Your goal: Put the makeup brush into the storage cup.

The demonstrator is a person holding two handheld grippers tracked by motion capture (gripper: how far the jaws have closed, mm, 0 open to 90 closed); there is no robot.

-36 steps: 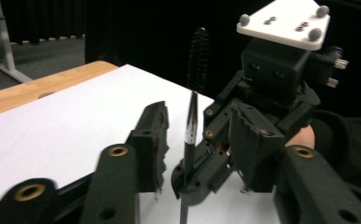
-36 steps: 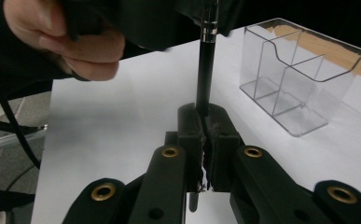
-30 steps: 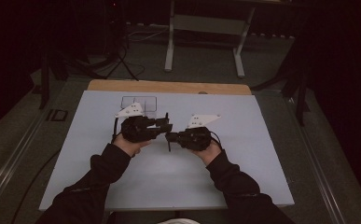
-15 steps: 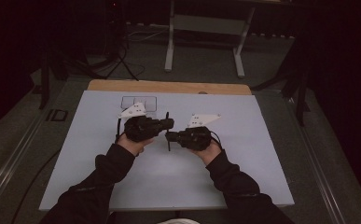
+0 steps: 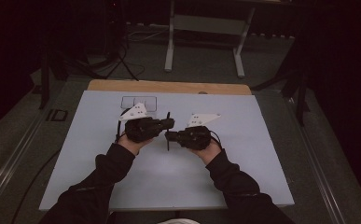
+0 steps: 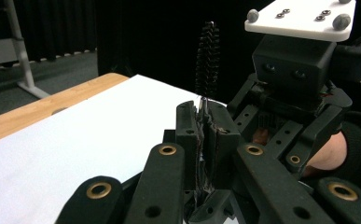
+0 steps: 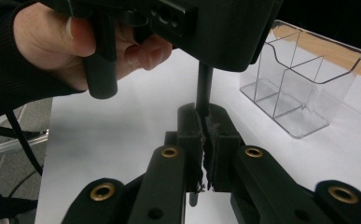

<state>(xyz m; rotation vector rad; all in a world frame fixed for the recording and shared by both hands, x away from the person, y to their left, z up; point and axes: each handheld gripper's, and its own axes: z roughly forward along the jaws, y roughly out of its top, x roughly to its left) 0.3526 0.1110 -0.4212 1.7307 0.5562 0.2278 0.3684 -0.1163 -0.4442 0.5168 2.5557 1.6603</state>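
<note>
Black brush: in the high view, a thin brush [image 5: 168,115] stood crosswise between the two grippers, above the middle of the white table [image 5: 243,186].
Left gripper: its jaws [image 5: 170,124] were clamped on the brush; a second earlier they stood wider, so this grip was new.
Right gripper: it [image 5: 167,136] was clenched on the same brush, just beside the left one.
Meaning: with both ends pinched, I judged the brush ready to be passed across or pulled straight.
Clear box: a plastic holder [image 5: 138,101] sat behind the left hand, apart from the brush.
Left gripper view: the bristled end [image 6: 207,53] rose from the shut jaws on a bare wire stem, a detail too small to read from above.
Right gripper view: a smooth dark shaft [image 7: 204,88] ran up from the closed jaws to the left gripper overhead; the box's empty compartments [image 7: 304,86] were plain here, while the bristles were hidden.
</note>
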